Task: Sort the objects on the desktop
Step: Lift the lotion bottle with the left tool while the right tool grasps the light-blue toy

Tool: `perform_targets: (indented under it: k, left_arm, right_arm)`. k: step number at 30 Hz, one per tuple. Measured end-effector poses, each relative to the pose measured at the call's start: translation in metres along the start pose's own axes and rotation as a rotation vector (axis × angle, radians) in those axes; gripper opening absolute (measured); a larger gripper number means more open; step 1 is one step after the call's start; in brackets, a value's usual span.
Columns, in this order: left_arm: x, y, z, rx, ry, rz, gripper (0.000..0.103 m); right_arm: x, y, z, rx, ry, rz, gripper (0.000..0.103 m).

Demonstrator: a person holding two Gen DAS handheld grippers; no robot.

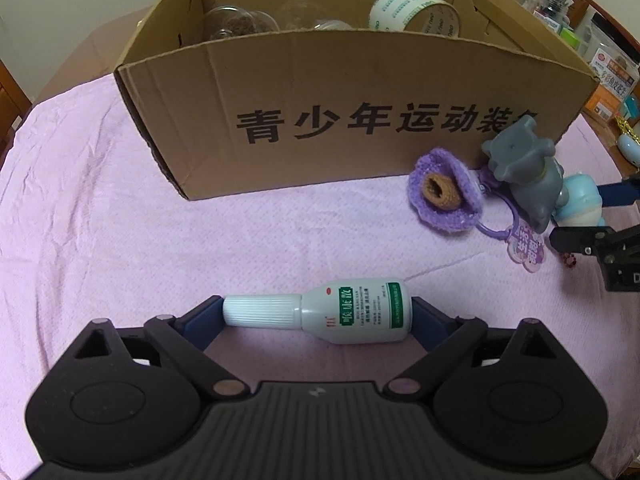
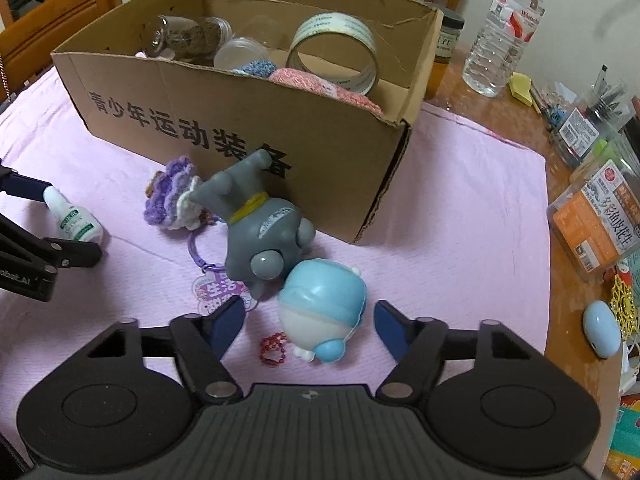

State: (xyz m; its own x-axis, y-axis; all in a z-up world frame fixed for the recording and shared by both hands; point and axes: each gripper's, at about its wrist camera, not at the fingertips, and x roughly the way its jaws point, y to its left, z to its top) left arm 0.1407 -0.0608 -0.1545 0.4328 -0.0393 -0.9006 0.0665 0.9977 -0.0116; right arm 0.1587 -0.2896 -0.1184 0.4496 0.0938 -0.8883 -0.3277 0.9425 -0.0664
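Observation:
A white bottle (image 1: 352, 314) with a ribbed cap and a green label lies on its side on the pink cloth (image 1: 120, 220). My left gripper (image 1: 316, 312) is shut on it, with one blue pad against the cap and the other against the base. A light blue and white round toy (image 2: 324, 312) lies between the pads of my right gripper (image 2: 310, 322), which is open with a gap on each side. Behind the toy stands a grey toy figure (image 2: 260, 216), then a purple crocheted piece (image 2: 168, 196). The cardboard box (image 2: 240, 120) sits further back.
The box holds a tape roll (image 2: 336, 52), clear jars and crocheted pieces. A red bead chain (image 2: 272, 346) and a purple key tag (image 2: 216, 292) lie by my right gripper. Off the cloth to the right are a water bottle (image 2: 504, 28), a snack box (image 2: 596, 228) and stationery.

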Motion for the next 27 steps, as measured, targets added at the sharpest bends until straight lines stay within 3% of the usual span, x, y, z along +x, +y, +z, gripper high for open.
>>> perform_targets:
  k: [7, 22, 27]
  left_arm:
    - [0.002, 0.0, 0.001, 0.019, -0.016, -0.004, 0.096]
    - [-0.019, 0.006, 0.009, 0.125, -0.091, -0.03, 0.096]
    - [-0.054, 0.001, 0.01, 0.172, -0.121, -0.046, 0.096]
  right_arm:
    - [0.001, -0.004, 0.001, 0.006, 0.0, -0.014, 0.053]
    - [-0.023, -0.008, 0.007, 0.033, -0.035, -0.03, 0.052]
    - [-0.038, -0.004, 0.01, 0.018, -0.053, -0.038, 0.052]
